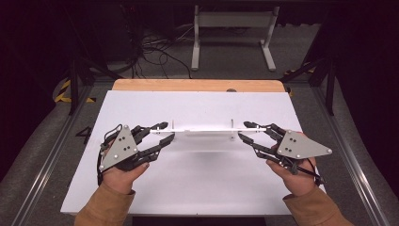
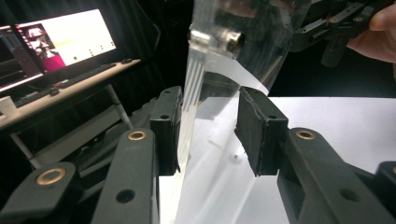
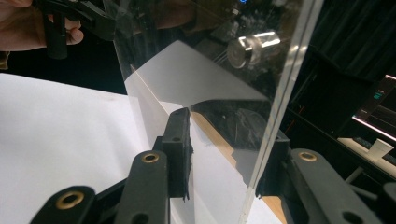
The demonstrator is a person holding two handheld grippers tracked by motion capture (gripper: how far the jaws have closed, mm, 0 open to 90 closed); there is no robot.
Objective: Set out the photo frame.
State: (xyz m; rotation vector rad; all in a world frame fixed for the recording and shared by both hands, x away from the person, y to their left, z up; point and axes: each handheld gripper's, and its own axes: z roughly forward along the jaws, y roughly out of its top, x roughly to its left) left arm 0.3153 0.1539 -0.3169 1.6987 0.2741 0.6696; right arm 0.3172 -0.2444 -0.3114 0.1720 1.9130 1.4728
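Note:
A clear acrylic panel [image 1: 202, 130] stands upright on its edge across the middle of the white tabletop [image 1: 197, 188]. A metal standoff [image 2: 224, 39] is fixed near each end of it. My left gripper [image 1: 168, 131] is open at the panel's left end. In the left gripper view the panel's edge [image 2: 191, 88] runs between the jaws of the left gripper [image 2: 208, 116], close to the left pad. My right gripper [image 1: 243, 130] is open at the right end. In the right gripper view the panel [image 3: 210, 56] passes between the right gripper's [image 3: 226, 135] jaws, close against the right pad.
A wooden strip [image 1: 197, 85] borders the table's far edge. Beyond it a white stand [image 1: 233, 28] and cables lie on the floor. A lit monitor [image 2: 60, 39] sits on a side desk, and a paper cup [image 3: 379, 148] on another.

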